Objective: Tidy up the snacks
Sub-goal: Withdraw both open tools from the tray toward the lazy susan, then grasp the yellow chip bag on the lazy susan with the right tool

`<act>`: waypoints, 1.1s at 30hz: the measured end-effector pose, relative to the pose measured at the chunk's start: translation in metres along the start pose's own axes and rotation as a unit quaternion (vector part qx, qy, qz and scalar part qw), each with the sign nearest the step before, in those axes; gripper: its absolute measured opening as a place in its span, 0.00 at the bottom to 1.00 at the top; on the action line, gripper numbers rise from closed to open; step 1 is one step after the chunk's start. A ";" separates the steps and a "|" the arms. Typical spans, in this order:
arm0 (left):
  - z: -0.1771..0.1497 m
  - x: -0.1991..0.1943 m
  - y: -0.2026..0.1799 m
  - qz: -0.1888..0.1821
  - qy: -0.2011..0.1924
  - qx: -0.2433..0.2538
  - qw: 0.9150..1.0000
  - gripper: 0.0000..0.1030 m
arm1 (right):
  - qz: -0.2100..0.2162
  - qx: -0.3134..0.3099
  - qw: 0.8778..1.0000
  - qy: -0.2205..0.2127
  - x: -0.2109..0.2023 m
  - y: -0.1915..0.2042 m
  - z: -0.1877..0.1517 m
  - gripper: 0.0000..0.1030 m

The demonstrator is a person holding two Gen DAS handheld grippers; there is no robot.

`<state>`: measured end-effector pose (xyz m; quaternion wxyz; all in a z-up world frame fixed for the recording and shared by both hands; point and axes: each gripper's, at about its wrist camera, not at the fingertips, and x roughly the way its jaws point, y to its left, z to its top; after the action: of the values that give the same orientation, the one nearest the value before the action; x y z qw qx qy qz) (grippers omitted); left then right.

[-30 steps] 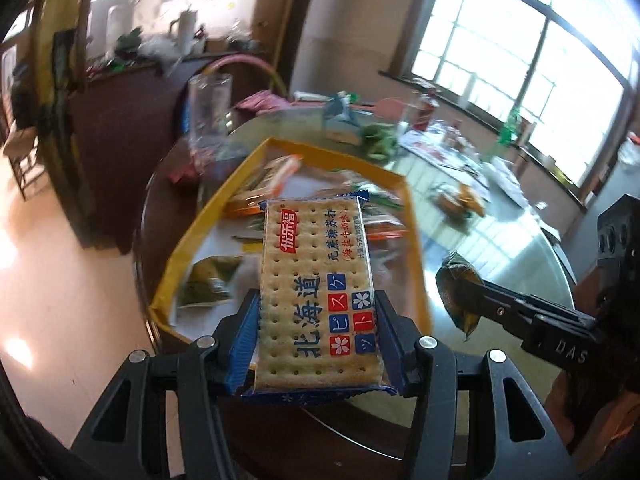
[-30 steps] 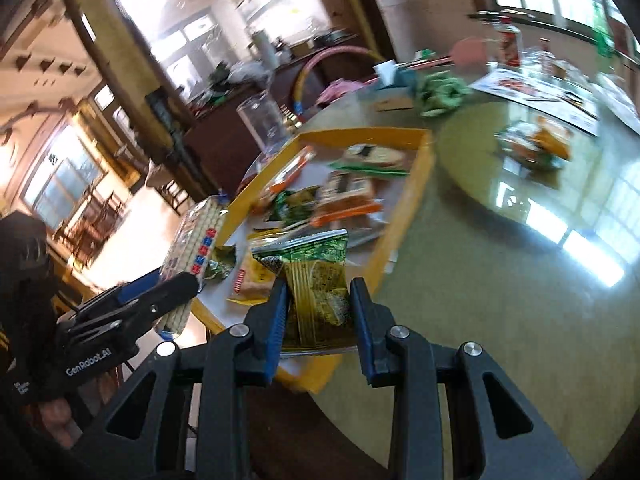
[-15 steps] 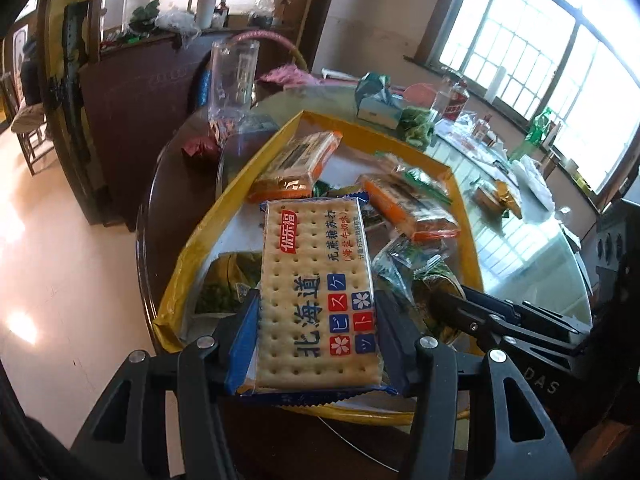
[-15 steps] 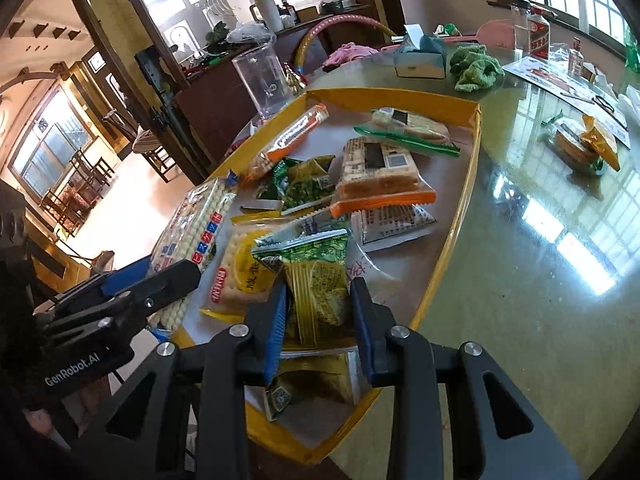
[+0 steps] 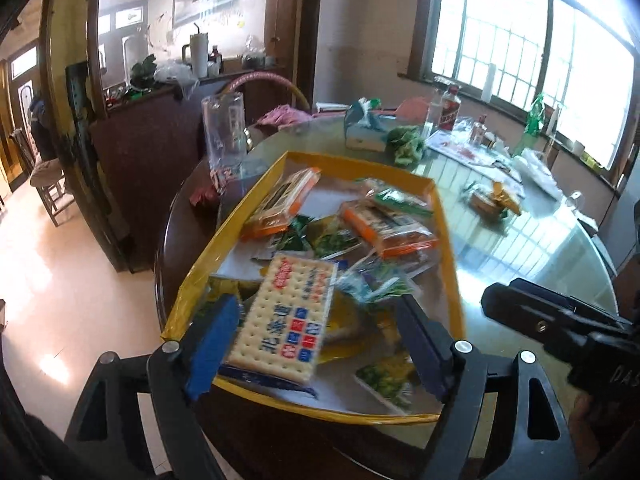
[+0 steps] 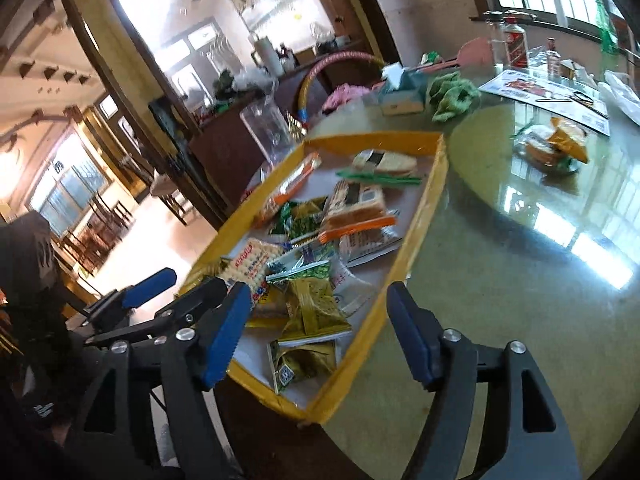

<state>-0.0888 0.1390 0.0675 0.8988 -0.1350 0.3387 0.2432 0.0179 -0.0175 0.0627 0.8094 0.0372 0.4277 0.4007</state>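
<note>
A yellow-rimmed tray (image 5: 448, 240) (image 6: 430, 188) on the round glass table holds several snack packets. My left gripper (image 5: 316, 340) is open over the tray's near end; the cracker pack (image 5: 288, 316) lies in the tray between its fingers, free of them. It also shows in the right wrist view (image 6: 250, 262). My right gripper (image 6: 320, 336) is open just above the tray's near corner. The green snack packet (image 6: 312, 304) lies in the tray below it, released. Orange-wrapped packs (image 5: 384, 226) (image 6: 356, 204) lie further back.
A clear plastic jug (image 5: 224, 132) stands at the tray's far left. A tissue box (image 5: 364, 132), a green cloth (image 6: 454, 96), bottles (image 6: 514, 40) and another bag of snacks (image 6: 556, 146) sit further on the table (image 6: 520, 280). A dark cabinet (image 5: 136, 152) stands left.
Both grippers have opened. The cracker pack dropped from the left gripper into the tray and the green packet dropped from the right gripper into the tray. Both grippers have pulled back slightly.
</note>
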 end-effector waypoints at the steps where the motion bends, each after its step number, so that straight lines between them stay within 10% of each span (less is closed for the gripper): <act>1: 0.000 -0.003 -0.003 -0.005 -0.002 0.000 1.000 0.78 | 0.007 0.006 1.000 -0.009 -0.009 -0.006 -0.001 0.71; 20: -0.002 -0.008 -0.084 -0.092 0.015 0.050 0.994 0.79 | -0.089 0.132 0.987 -0.009 -0.056 -0.159 0.018 0.74; 33: 0.008 0.003 -0.085 -0.113 0.026 0.030 0.993 0.79 | -0.203 0.110 0.972 0.044 0.002 -0.205 0.052 0.74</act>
<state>-0.0372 0.0716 0.0780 0.9150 -0.1519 0.3517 0.1264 0.1821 -0.1397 0.0113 0.8454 0.0208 0.5026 0.1798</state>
